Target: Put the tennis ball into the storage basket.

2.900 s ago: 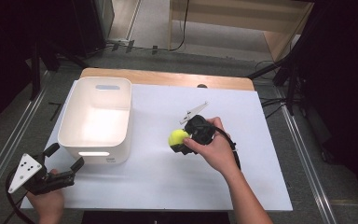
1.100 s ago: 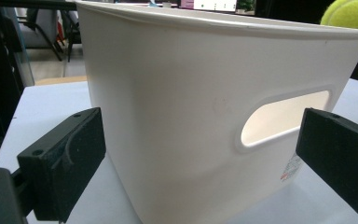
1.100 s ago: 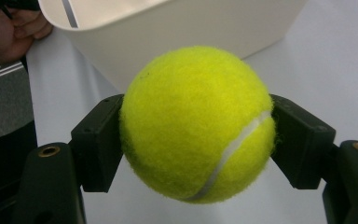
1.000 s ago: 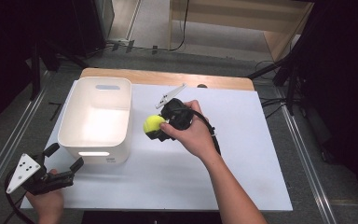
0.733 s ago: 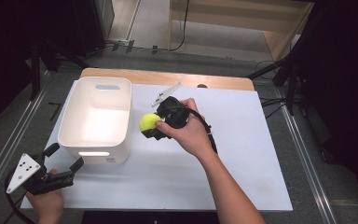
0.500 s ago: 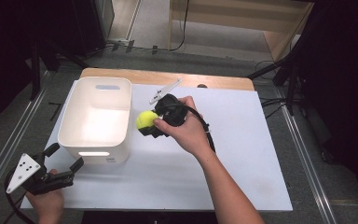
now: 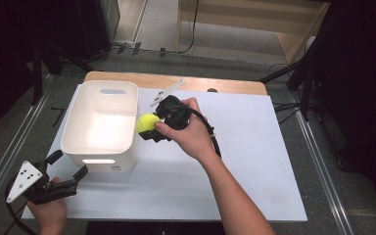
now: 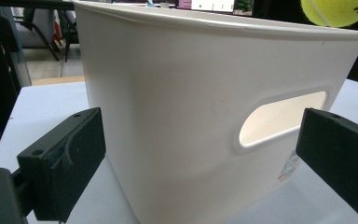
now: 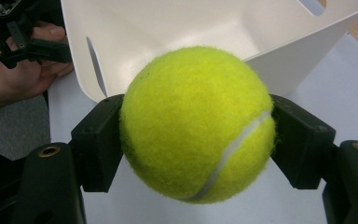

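A yellow-green tennis ball [image 7: 148, 123] is clamped in my right gripper [image 7: 152, 126], held above the table at the right rim of the white bin [image 7: 87, 153]. In the right gripper view the tennis ball [image 9: 198, 123] sits between both pads [image 9: 99, 142], with the white bin's [image 9: 279, 51] empty inside just beyond. My left gripper [image 7: 67, 169] rests open at the table's front left corner, facing the bin's near wall. In the left gripper view its jaws stand wide apart around the white bin's [image 8: 177, 107] handle side, not touching it, and the tennis ball [image 8: 338, 10] peeks over the rim.
A white board [image 7: 254, 161] covers the table, with a strip of bare wood [image 7: 215, 83] at the back. A small grey clip-like tool [image 7: 166, 91] lies near the back edge behind my right hand. Metal rails run along both sides of the table.
My right gripper has carried the ball leftward from the middle of the board to the bin's right rim. The left gripper has stayed where it was.
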Action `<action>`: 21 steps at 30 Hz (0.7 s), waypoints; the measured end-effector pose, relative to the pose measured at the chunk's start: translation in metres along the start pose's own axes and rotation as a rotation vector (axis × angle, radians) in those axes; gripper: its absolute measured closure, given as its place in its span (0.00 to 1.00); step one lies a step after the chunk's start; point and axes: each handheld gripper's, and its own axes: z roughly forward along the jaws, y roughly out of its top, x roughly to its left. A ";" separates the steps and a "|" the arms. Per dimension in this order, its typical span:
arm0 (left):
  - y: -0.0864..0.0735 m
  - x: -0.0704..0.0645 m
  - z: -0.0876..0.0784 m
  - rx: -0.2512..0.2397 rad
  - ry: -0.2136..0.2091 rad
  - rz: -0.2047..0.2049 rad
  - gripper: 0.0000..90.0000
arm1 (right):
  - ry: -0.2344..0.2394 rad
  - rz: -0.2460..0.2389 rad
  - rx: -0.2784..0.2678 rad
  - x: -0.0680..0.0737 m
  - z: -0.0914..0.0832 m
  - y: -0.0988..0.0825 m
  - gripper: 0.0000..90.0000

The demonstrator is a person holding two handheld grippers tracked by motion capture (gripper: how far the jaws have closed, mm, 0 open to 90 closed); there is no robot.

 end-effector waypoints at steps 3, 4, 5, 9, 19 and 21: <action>0.000 0.000 0.000 0.000 -0.001 0.001 0.02 | 0.003 -0.001 0.000 0.001 0.002 0.003 0.28; 0.000 0.000 0.000 -0.001 -0.001 -0.001 0.02 | 0.002 0.003 -0.001 0.002 0.002 0.003 0.28; 0.000 0.000 0.000 -0.001 -0.001 -0.002 0.02 | 0.003 0.000 -0.003 0.002 0.003 0.004 0.28; 0.000 0.000 0.000 -0.002 -0.001 -0.002 0.02 | 0.009 -0.002 -0.007 0.003 0.005 0.007 0.28; 0.000 0.000 0.000 0.000 -0.003 -0.002 0.02 | 0.016 -0.018 -0.006 0.006 0.011 0.015 0.28; 0.000 0.000 0.000 0.002 -0.003 0.001 0.02 | 0.021 -0.018 -0.007 0.007 0.012 0.017 0.28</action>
